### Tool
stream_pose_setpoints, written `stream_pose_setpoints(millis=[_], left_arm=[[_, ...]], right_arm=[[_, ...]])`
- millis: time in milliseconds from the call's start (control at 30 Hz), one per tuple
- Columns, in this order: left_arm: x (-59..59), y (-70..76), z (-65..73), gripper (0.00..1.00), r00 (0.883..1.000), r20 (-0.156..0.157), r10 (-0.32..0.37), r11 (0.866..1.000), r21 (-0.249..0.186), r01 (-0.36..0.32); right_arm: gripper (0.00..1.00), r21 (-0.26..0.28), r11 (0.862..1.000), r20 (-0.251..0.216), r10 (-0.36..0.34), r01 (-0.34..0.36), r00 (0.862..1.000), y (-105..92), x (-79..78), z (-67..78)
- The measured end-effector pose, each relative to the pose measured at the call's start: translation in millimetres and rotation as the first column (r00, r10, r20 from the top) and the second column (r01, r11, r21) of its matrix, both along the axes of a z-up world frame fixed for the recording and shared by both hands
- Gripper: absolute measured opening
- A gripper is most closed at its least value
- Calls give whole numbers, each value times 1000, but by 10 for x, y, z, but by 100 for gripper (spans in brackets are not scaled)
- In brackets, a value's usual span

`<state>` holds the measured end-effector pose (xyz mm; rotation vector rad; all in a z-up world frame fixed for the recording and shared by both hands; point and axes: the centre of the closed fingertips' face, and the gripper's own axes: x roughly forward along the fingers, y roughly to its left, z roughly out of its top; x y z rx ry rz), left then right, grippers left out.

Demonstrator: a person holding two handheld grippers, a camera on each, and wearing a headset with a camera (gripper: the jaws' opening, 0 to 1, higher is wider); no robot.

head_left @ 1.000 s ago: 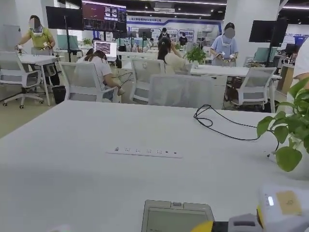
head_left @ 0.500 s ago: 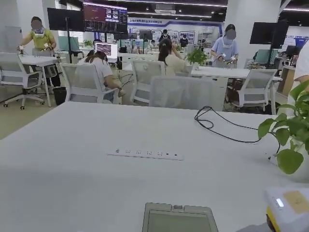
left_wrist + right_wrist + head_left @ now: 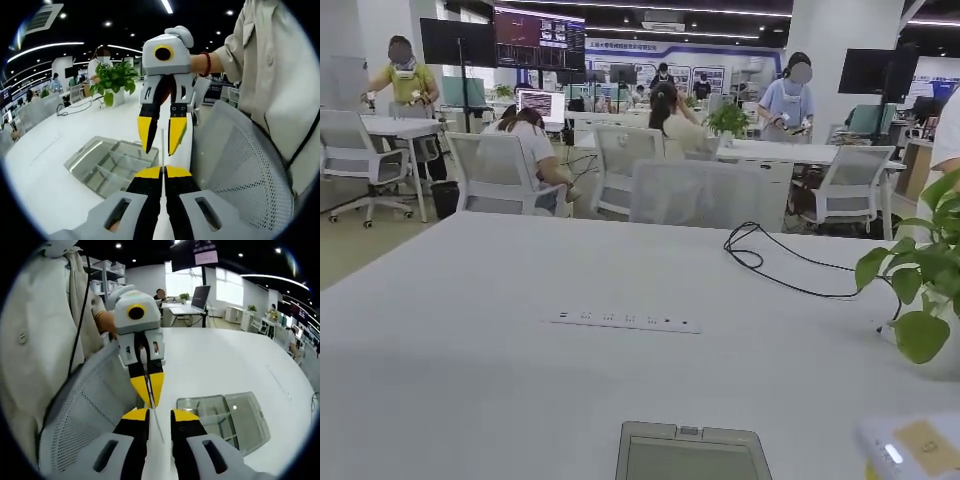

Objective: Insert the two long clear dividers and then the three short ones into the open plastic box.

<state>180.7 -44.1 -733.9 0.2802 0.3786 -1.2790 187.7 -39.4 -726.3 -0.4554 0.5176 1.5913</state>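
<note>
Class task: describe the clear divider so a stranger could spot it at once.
Find the white table with the open box. Beside the box, two yellow-tipped grippers face each other. The divider is the thin clear strip, seen edge-on, pinched by the shut left gripper and pointing into the open right gripper.

Nothing legible enough to quote. Blue wall banner [image 3: 620,47] at far end of head view: a row of white Chinese chars, too small and blurred to read. Dark wall screen [image 3: 540,38]: charts w/ tiny illegible figs. Hanging screen [image 3: 200,255] in right gripper view: pale panel, unreadable.
</note>
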Motion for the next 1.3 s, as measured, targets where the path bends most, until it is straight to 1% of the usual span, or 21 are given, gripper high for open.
stream_pose_setpoints(millis=[67, 200, 267, 300, 333, 400, 433, 500, 567, 633, 867, 900, 967, 1000, 1067, 1200, 1300], left_arm=[[-8, -7, 7, 0, 1000, 6, -7, 1000, -2, 7], [-15, -8, 22, 0, 1000, 5, -12, 1000, -15, 12], [-13, -4, 26, 0, 1000, 8, -13, 1000, -17, 13], [-16, -5, 30, 0, 1000, 8, -14, 1000, -20, 14], [-7, -3, 30, 0, 1000, 11, -11, 1000, -19, 12], [-2, -1, 30, 0, 1000, 11, -9, 1000, -20, 9], [15, 7, 31, 0, 1000, 17, -1, 1000, -20, 1], [35, 18, 31, 0, 1000, 9, 13, 1000, -28, -13], [48, 20, 35, 0, 1000, 15, 23, 999, -37, -23], [68, 28, 36, 0, 999, 13, 41, 998, -44, -40], [111, 48, 51, 1, 996, -14, 87, 993, -78, -88], [110, 47, 56, 2, 996, -22, 90, 992, -85, -92], [119, 47, 67, 5, 994, -35, 103, 989, -98, -106], [127, 50, 71, 6, 993, -35, 109, 988, -103, -112], [145, 56, 79, 8, 991, -41, 129, 984, -115, -133], [165, 77, 48, 13, 988, -39, 152, 982, -108, -156], [183, 86, 49, 18, 983, -49, 176, 976, -122, -180]], right_arm=[[16, -2, 1000, -1, 18, -18, 1000, 3, -30, -7], [12, -5, 999, -1, 40, -40, 999, 4, -70, -16], [9, -4, 999, 5, 41, -41, 999, 5, -69, -15], [6, -4, 999, 10, 46, -46, 999, 5, -70, -13], [6, -5, 998, 8, 56, -56, 998, 1, -86, -13], [5, -5, 999, 15, 53, -53, 998, 4, -82, -9], [4, -4, 998, 23, 55, -55, 998, 8, -89, -6], [3, -5, 998, 40, 55, -55, 998, 14, -81, -4], [3, -6, 999, 43, 52, -51, 998, 16, -71, 0], [2, -7, 999, 50, 47, -47, 998, 20, -54, 3], [2, -9, 999, 64, 35, -35, 997, 36, -16, 8], [2, -11, 999, 65, 33, -33, 997, 36, -12, 6], [2, -15, 1000, 68, 27, -26, 997, 35, 4, 1], [2, -15, 1000, 60, 19, -18, 998, 35, 9, 1], [2, -13, 1000, 65, 13, -12, 998, 37, 28, 6], [2, -10, 1000, 78, -7, 8, 997, 29, 91, 24], [2, -11, 1000, 88, -24, 25, 996, 12, 149, 35]])
